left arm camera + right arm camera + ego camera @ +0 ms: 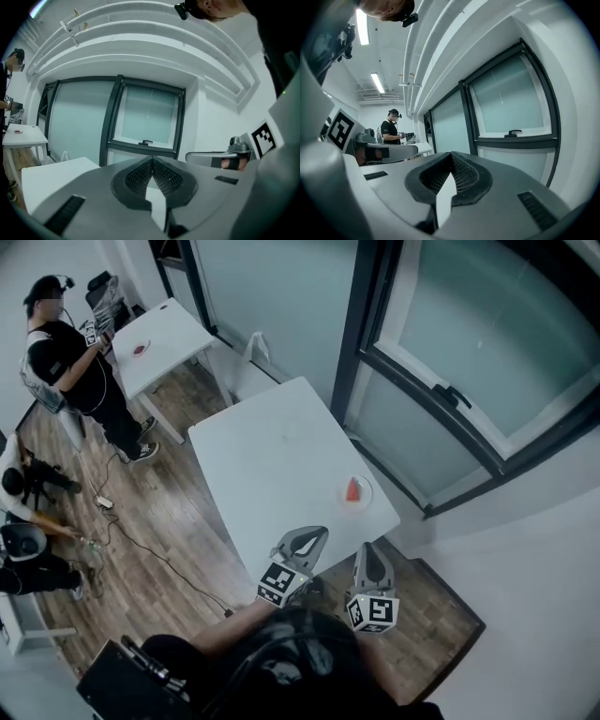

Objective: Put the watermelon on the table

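Observation:
A red watermelon slice [353, 489] lies on a small white plate [366, 497] near the right front corner of the white table [272, 465]. My left gripper [313, 533] hovers at the table's near edge, shut and empty. My right gripper [369, 550] hangs beside it, just off the table's front corner, also shut with nothing in it. In the left gripper view the jaws [152, 160] meet tip to tip and point level at a window. The right gripper view shows its jaws [451, 155] closed the same way, with the left gripper [386, 152] beside it.
A second white table [173, 329] with a red item on a plate [141, 349] stands far left, a person [70, 367] next to it. Another person crouches at the left edge [23, 554]. A dark-framed window [450, 395] runs along the right. Cables lie on the wooden floor [141, 540].

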